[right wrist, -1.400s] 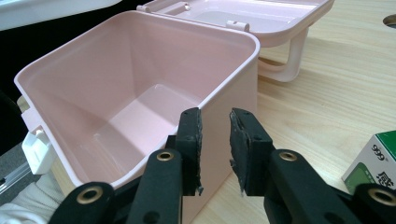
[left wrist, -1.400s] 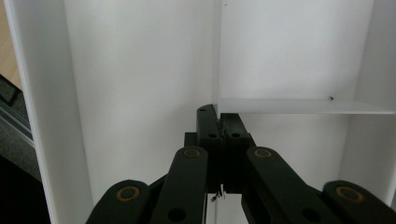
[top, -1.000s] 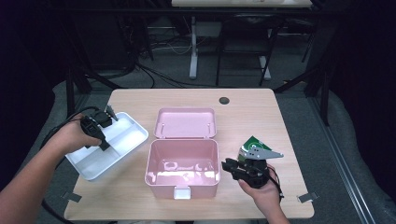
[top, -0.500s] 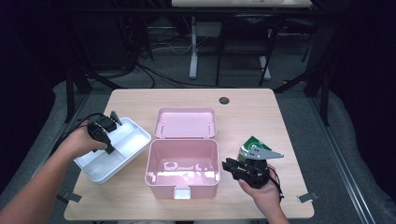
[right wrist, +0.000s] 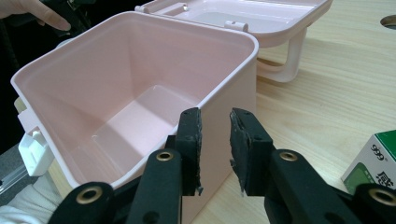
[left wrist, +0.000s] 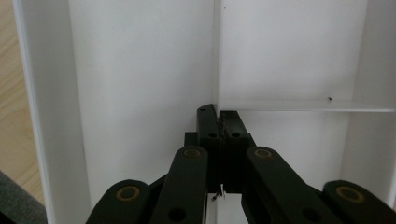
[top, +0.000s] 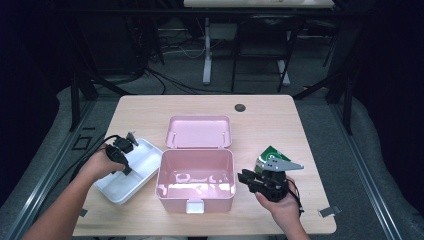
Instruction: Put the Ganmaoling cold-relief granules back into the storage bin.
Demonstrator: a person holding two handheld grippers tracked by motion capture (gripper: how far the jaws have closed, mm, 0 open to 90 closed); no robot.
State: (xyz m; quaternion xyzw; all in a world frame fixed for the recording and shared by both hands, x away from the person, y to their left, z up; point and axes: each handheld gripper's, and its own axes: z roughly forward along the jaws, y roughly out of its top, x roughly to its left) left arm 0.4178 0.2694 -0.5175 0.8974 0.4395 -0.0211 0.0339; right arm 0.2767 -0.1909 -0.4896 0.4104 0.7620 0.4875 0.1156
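Two containers matter here: the open pink box at the counter's centre, and the white divided tray at its nine o'clock. The left tongs, pinched shut on the tray's divider, should lift it level. The right tongs wait slightly parted, empty, at the box's four o'clock, beside a green carton. Dark cables and desk legs lie beyond.

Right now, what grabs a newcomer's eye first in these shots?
The open pink box at the table's centre, lid flipped back and nothing visible inside. To its left, the left gripper is shut on a divider wall of the white tray. On the other side, the right gripper straddles the box's near corner, a green carton behind it.
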